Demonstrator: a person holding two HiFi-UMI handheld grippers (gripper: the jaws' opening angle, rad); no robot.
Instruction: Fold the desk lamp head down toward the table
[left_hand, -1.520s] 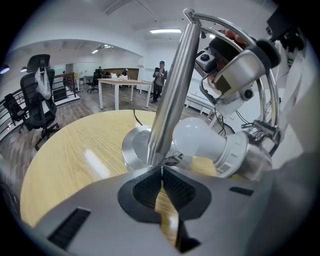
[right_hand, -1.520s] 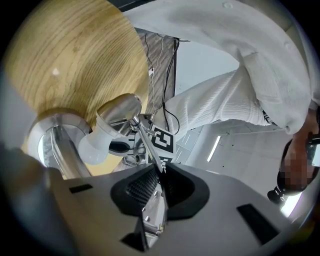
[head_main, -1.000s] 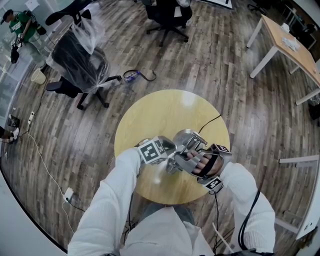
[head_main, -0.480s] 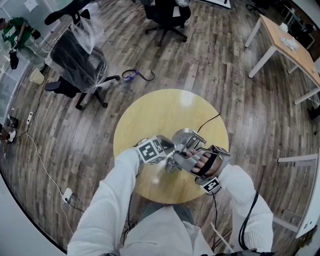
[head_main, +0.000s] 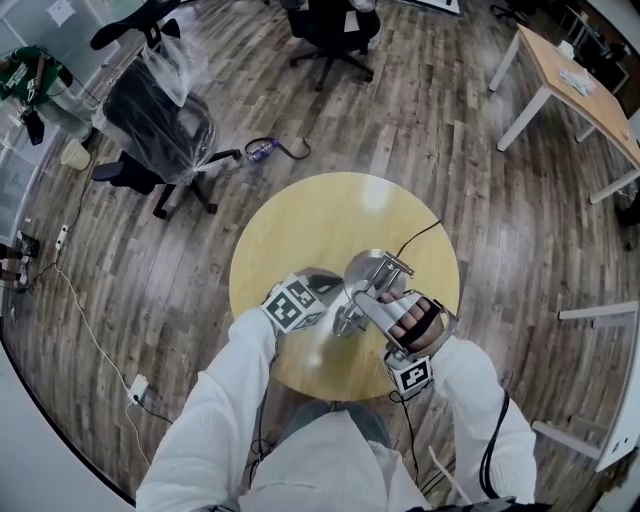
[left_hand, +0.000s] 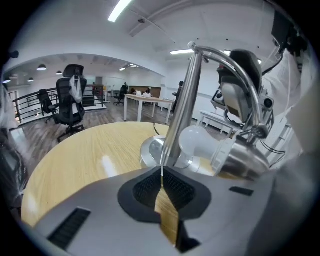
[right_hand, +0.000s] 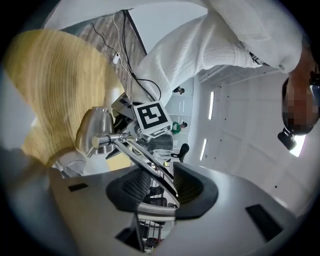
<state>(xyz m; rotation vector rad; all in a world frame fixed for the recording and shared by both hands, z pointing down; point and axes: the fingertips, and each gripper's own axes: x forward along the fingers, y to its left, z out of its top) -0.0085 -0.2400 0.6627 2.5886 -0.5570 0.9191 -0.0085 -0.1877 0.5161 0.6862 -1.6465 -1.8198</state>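
Note:
A chrome desk lamp stands on the round yellow table (head_main: 300, 225), its base (head_main: 370, 270) right of the middle. In the left gripper view the pole (left_hand: 181, 100) rises from the base (left_hand: 152, 150), arches over, and carries the shade (left_hand: 247, 161) with its white bulb (left_hand: 200, 145) low over the tabletop. My left gripper (left_hand: 161, 172) is shut with nothing in it, its tips just in front of the pole. My right gripper (right_hand: 162, 182) stands open; its jaws have just been opening, and the lamp's thin chrome arm rods (right_hand: 145, 162) run between them to the shade (right_hand: 92, 132).
The lamp's black cord (head_main: 420, 238) trails to the table's right edge. On the wood floor behind are a plastic-wrapped office chair (head_main: 160, 125), a black chair (head_main: 335, 30) and a wooden desk (head_main: 590, 95). Cables (head_main: 100, 340) lie at the left.
My right hand has rolled on the lamp's arm, its marker cube swinging downward. The left gripper's cube has shifted slightly left and down. The lamp base has stayed put.

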